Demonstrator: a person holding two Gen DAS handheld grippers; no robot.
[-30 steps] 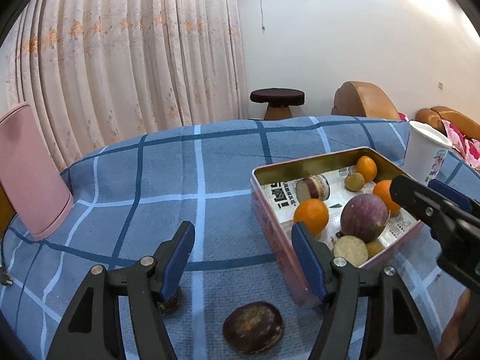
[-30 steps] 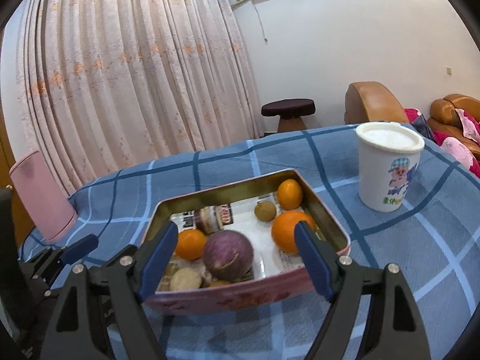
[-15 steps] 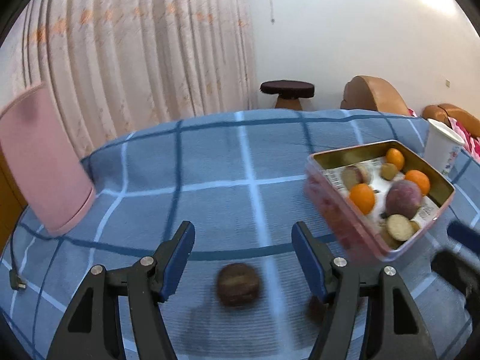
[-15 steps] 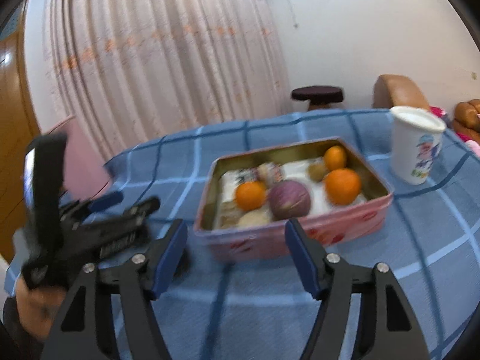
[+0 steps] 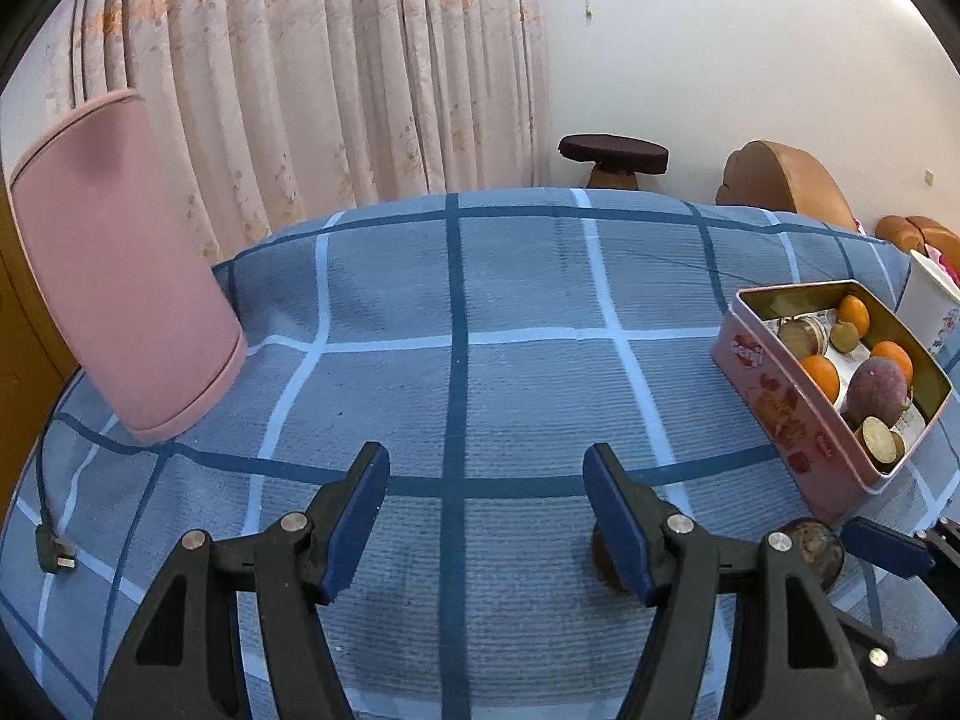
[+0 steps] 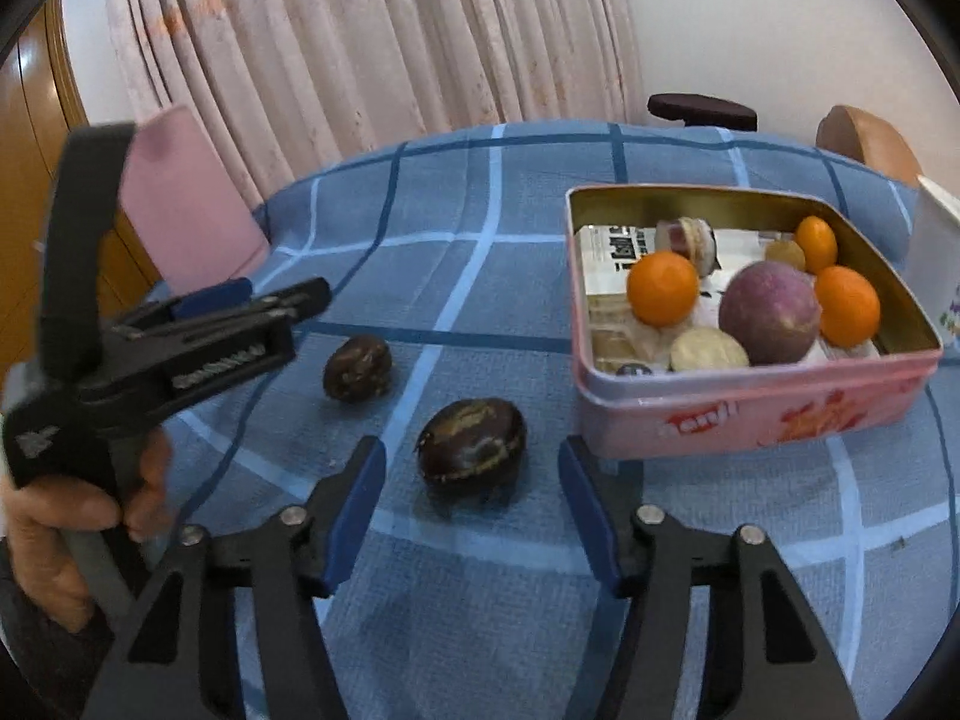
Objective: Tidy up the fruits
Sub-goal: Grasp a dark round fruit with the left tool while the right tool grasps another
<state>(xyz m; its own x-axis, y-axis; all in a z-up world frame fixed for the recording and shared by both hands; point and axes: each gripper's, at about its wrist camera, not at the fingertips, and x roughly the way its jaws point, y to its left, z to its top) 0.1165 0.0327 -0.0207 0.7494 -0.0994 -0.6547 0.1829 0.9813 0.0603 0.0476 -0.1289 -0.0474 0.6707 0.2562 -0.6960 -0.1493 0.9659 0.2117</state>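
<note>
Two dark fruits [image 6: 471,451] [image 6: 357,368] lie left of the tin [image 6: 750,408]. Right gripper [image 6: 471,516], spread, faces the nearer; closing on it comes next. Left gripper [image 5: 483,516] spread, empty.

The left gripper [image 5: 483,507] is held low and roughly level, its two blue-padded jaws spread wide apart with nothing between them. In the right wrist view it appears at the left edge, blurred, gripped from below by the person's left hand [image 6: 72,516], whose fingers [image 6: 147,480] wrap the handle. The right gripper [image 6: 471,495] also sits low, tilted slightly downward, jaws spread wide and gripping nothing.
</note>
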